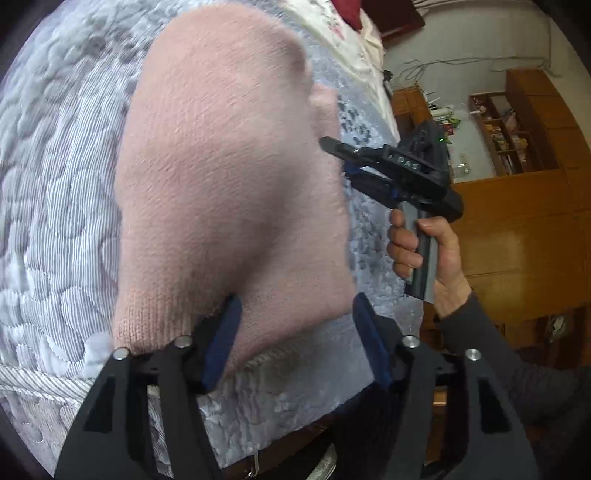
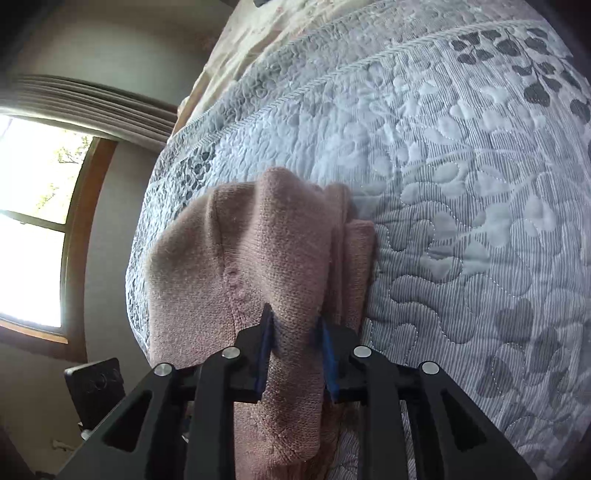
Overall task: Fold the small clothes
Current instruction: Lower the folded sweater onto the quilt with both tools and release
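We have the pink knit garment point(image 1: 229, 177) lifted over the quilted bed point(image 1: 55, 221). Right tongs point(image 2: 295, 354) clenched on a bunched fold; left tongs point(image 1: 295, 339) spread wide, released, fabric draped between. Soft, light, stretchy, likely sags. Better to pinch near the ribbed hem.

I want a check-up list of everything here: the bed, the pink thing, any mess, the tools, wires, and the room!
Surface: quilted grey-and-white bedspread with a leaf pattern.
Job's things: pink knitted garment, lifted and held at two places.
Clutter: nothing seen on the quilt near the garment; pale floral bedding lies further up the bed.
Grippers: left tool open around the garment's lower edge; right tool shut on a knit fold.
Cables: loose wires on the wall.
Surroundings: wooden bookshelf, window with curtain.
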`<state>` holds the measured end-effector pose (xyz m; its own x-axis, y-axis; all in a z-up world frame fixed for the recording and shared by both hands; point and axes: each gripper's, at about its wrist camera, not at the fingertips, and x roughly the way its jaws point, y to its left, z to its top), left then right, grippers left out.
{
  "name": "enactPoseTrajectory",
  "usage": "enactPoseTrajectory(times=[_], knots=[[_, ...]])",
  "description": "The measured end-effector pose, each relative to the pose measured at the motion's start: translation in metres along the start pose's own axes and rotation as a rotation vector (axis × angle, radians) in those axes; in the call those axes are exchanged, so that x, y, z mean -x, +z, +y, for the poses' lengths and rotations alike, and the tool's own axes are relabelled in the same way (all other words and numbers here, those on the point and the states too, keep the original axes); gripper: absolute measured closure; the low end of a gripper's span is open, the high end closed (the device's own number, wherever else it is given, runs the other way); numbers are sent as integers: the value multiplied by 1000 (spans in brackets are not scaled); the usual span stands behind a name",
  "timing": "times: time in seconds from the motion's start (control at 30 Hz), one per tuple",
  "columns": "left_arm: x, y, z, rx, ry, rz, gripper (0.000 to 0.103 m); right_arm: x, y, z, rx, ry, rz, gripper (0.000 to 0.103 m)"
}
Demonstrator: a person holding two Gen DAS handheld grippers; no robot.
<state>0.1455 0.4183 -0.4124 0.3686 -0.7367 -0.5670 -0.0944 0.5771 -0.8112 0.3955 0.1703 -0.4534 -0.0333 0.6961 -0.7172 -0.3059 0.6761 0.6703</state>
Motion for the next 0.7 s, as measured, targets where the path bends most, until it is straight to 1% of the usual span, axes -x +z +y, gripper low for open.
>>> enactPoseTrajectory(times=[0.07, 0.1, 0.13, 0.17, 0.2, 0.23, 0.27, 0.3, 0.33, 0.4, 0.43, 0.47, 0.5, 0.57, 0.6, 0.63, 0.67, 0.7], knots=[[26, 17, -17, -45, -62, -76, 33, 25, 2, 18, 68, -16, -85, 73], [37, 29, -23, -60, -83, -126, 30, 34, 3, 27, 98, -8, -121, 72], [45, 43, -25, -67, -92, -170, 29, 38, 4, 35, 123, 4, -135, 71], [46, 58, -24, -70, -91, -189, 28, 35, 6, 43, 152, 8, -129, 70], [43, 73, -19, -67, -68, -191, 29, 25, 8, 48, 175, -8, -100, 69], [35, 86, -14, -67, -16, -185, 30, 11, 10, 48, 183, -26, -53, 69], [22, 96, -4, -59, 24, -155, 31, -1, 10, 43, 179, -48, -13, 71], [10, 101, 9, -41, 74, -117, 41, -13, 11, 35, 174, -91, 16, 83], [-2, 104, 19, -39, 110, -97, 45, -21, 11, 25, 176, -151, 21, 99], [-1, 112, 30, -76, 140, -81, 54, -19, 15, 12, 120, -125, 17, 100], [3, 116, 29, -70, 147, -75, 55, -13, 13, 17, 133, -131, 16, 99], [9, 116, 22, -79, 160, -76, 51, -7, 9, 28, 177, -138, 14, 97], [17, 114, 12, -105, 170, -88, 44, 0, 3, 39, 213, -139, 9, 93], [34, 102, -9, -166, 111, -100, 43, 18, -14, 58, 262, -100, -9, 93], [38, 94, -18, -200, 97, -100, 43, 22, -24, 65, 288, -93, -10, 92], [37, 86, -21, -221, 104, -90, 43, 21, -34, 68, 308, -101, 2, 92], [26, 79, -18, -226, 150, -62, 41, 13, -41, 65, 308, -124, 26, 92], [11, 75, -10, -230, 242, -18, 45, 2, -46, 60, 301, -158, 62, 95]])
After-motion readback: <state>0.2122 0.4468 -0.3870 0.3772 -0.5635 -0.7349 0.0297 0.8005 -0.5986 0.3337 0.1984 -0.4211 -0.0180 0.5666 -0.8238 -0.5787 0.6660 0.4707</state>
